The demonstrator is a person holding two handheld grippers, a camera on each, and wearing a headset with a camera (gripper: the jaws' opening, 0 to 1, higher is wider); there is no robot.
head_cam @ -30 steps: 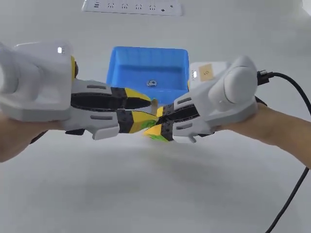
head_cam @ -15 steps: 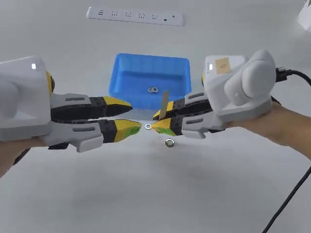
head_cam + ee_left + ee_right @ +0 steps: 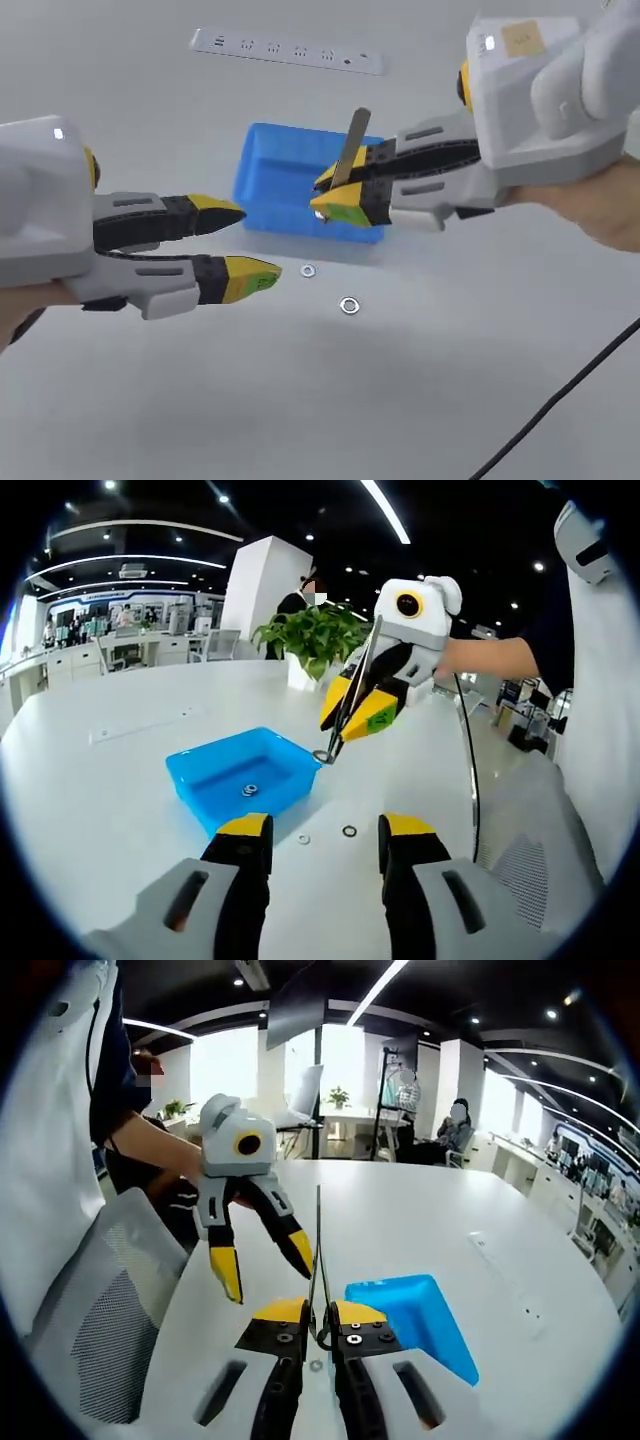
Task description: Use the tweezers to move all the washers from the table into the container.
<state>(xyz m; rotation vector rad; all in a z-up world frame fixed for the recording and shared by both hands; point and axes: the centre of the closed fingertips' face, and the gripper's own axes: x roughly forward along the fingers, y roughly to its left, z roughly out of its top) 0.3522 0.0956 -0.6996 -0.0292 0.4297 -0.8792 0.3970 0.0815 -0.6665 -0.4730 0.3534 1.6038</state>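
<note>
My right gripper (image 3: 335,200) hangs at the upper right, shut on grey tweezers (image 3: 352,150). The tweezers' tips hold a small washer (image 3: 323,756) above the near rim of the blue container (image 3: 270,190). One washer (image 3: 250,790) lies inside the container. Two washers lie on the white table in front of it, one small (image 3: 308,271) and one larger (image 3: 349,306). My left gripper (image 3: 238,243) stands open at the left, a little way from them, with nothing between its fingers. In the right gripper view the tweezers (image 3: 318,1250) rise from the shut jaws.
A white power strip (image 3: 285,51) lies at the back of the table. A black cable (image 3: 560,410) trails from the right gripper across the front right. In the gripper views, a white chair (image 3: 110,1290) stands beside the table.
The right gripper has risen and moved toward the container with the tweezers. The two grippers, close together a second ago, now stand apart. Two washers stay on the table.
</note>
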